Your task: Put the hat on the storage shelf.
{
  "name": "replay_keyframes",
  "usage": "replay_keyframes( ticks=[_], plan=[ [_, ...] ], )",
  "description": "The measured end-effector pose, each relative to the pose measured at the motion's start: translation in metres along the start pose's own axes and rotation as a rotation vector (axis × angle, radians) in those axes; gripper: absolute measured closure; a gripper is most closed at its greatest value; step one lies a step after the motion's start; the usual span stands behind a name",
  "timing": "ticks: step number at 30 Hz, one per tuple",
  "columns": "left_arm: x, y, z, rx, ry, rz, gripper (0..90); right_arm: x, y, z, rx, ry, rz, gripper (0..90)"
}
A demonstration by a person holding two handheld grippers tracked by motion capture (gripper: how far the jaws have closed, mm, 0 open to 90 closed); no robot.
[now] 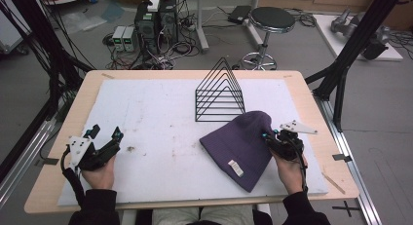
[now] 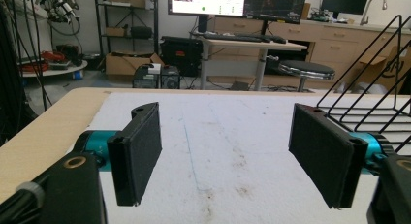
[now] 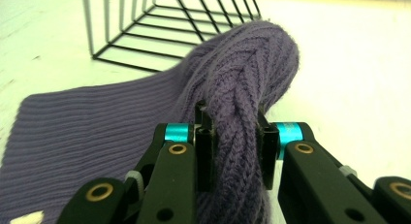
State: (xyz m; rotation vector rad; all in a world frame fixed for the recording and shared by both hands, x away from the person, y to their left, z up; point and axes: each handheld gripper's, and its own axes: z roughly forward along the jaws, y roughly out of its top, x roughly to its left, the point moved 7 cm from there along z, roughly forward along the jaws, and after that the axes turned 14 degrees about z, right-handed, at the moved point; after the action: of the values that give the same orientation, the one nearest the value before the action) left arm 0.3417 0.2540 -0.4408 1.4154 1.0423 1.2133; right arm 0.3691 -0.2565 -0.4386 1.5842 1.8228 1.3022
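Note:
A purple knitted beanie (image 1: 241,142) lies on the white foam mat (image 1: 160,118), right of centre, a small white label on its cuff. My right gripper (image 1: 269,136) is shut on the hat's right edge; in the right gripper view a thick fold of purple knit (image 3: 242,83) is pinched between the two black jaws and bulges above my right gripper (image 3: 235,149). My left gripper (image 1: 104,134) rests at the mat's left side, far from the hat. Its jaws stand wide apart with nothing between them, and in the left gripper view bare mat lies ahead of my left gripper (image 2: 228,153).
A black wire file rack (image 1: 220,93) stands on the mat just behind the hat; its bars show at the right of the left gripper view (image 2: 373,88). The wooden table rim (image 1: 78,103) frames the mat. On the floor behind are computer boxes, cables and a round stool (image 1: 272,19).

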Motion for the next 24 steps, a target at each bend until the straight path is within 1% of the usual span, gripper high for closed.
replay_keyframes(
  ticks=[3, 8, 13, 16, 17, 18, 21, 22, 24],
  plan=[
    [0.000, 0.000, 0.000, 0.000, -0.002, -0.002, 27.6, 0.006, 0.004, -0.005, -0.023, 0.008, -0.046, 76.6],
    [0.001, 0.000, 0.000, 0.001, -0.002, -0.004, 27.5, 0.014, 0.013, -0.011, -0.061, 0.048, -0.122, 76.2],
    [0.000, -0.001, 0.001, 0.002, -0.003, -0.005, 27.4, 0.014, 0.020, -0.012, -0.098, 0.071, -0.166, 76.0],
    [0.001, -0.001, 0.000, 0.003, 0.004, -0.002, 26.9, 0.014, 0.023, -0.011, -0.098, 0.095, -0.180, 75.7],
    [0.001, -0.001, 0.000, 0.003, 0.005, -0.003, 26.6, 0.013, 0.024, -0.011, -0.107, 0.099, -0.186, 75.7],
    [0.001, 0.000, 0.000, 0.003, 0.005, -0.004, 26.6, 0.013, 0.026, -0.012, -0.116, 0.102, -0.179, 75.7],
    [0.000, -0.001, 0.001, 0.001, 0.003, -0.005, 26.6, 0.014, 0.032, -0.016, -0.173, 0.143, -0.175, 75.7],
    [0.000, -0.001, 0.001, 0.002, 0.003, -0.004, 26.6, 0.014, 0.035, -0.018, -0.201, 0.156, -0.176, 75.7],
    [0.000, 0.000, 0.001, 0.001, 0.002, -0.002, 26.6, 0.014, 0.039, -0.020, -0.224, 0.167, -0.169, 75.4]
  ],
)
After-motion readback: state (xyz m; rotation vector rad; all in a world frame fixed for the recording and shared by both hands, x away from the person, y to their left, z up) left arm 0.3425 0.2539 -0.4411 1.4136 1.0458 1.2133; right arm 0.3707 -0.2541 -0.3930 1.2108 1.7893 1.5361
